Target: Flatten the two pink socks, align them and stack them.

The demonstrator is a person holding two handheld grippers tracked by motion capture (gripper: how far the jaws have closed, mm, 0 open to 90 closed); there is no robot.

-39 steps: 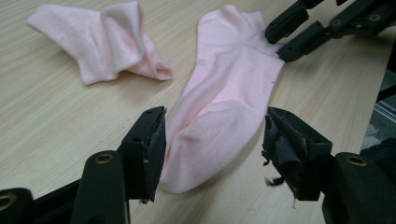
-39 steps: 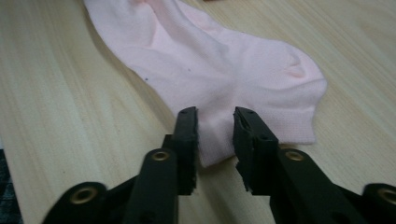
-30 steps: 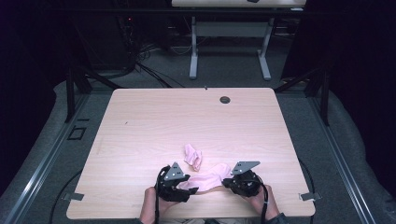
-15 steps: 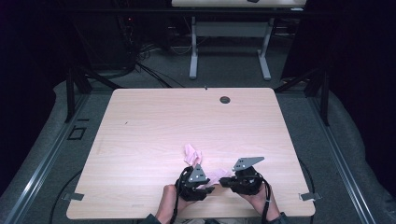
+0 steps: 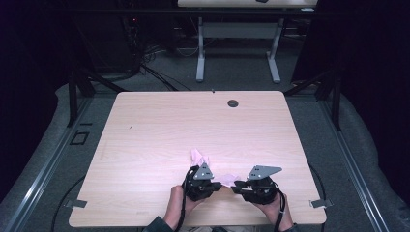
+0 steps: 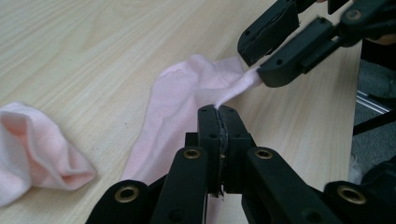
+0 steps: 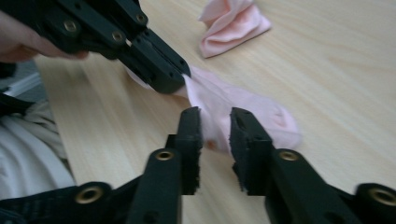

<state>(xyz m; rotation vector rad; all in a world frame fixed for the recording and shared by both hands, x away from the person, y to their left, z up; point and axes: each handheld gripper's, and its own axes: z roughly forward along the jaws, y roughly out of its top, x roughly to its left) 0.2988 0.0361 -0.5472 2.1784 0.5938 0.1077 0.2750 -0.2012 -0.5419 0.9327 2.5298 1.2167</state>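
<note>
Dark floor and a second table's legs lie beyond the light wooden tabletop (image 5: 159,130), whose far edge carries a small round grommet (image 5: 233,103).

Hidden or unclear: in the high view both gripper bodies cover most of the pink sock (image 6: 180,100) stretched between them, so little more than a small patch shows there. The person's hands are cut off at the bottom edge of that view.

Left gripper (image 5: 214,184): jaws fully closed, clamping a pinch of the pink sock's fabric; in the left gripper view the cloth rises as a taut peak out of the shut jaws. These jaws have just been closing, with the fabric between them.

Second pink sock (image 5: 198,156): bunched, lying just beyond the left gripper, apart from both grippers.

Right gripper (image 5: 234,187): jaws partly open, having just been opening; the sock lies under and behind the gap, and no pad presses on it.

Change from the earlier frames: the left gripper has moved rightward, toward the right gripper.

Clearance: both grippers work near the tabletop's near edge; the left, far and right portions stand bare.
</note>
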